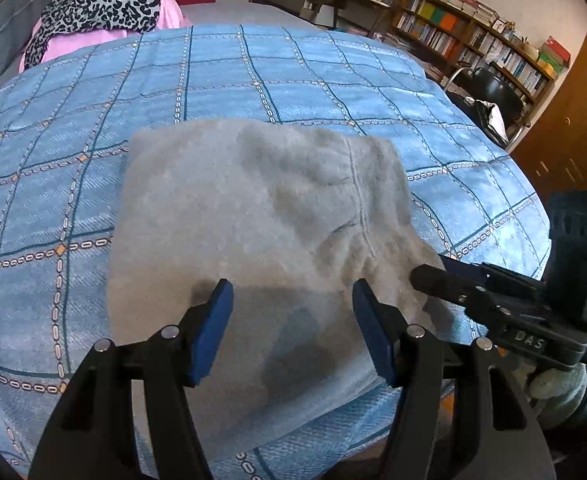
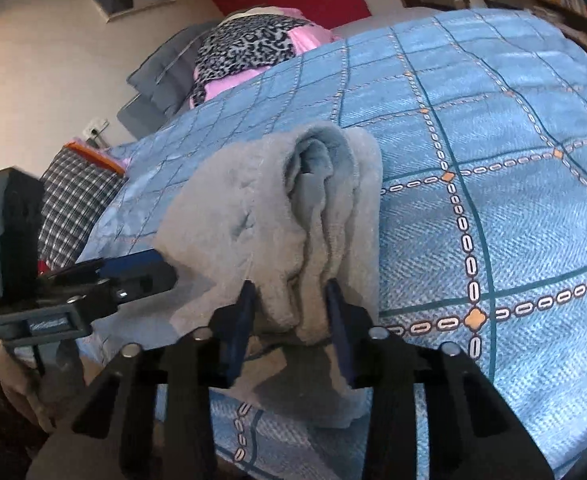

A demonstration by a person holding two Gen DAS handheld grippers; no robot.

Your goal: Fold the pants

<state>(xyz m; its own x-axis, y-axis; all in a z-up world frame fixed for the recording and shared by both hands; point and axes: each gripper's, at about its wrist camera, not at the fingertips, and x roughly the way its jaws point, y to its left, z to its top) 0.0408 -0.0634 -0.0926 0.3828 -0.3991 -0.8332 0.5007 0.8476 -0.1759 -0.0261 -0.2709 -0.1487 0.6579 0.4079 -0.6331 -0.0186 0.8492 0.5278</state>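
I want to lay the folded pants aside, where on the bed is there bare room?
Bare blue bedspread lies beyond the grey pants, up to the leopard-print pile, and to their right. The near edge is crowded: left gripper and right gripper work there.

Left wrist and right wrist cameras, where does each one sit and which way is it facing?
Left wrist: on the left gripper, looking down over the grey pants on the blue bedspread toward bookshelves; open jaws above the fabric, right gripper at right.
Right wrist: on the right gripper, looking along the pants' bunched edge toward a leopard-print pile; its pads pinch that edge, left gripper at left.
Shared: pants, bedspread, leopard-print pile.
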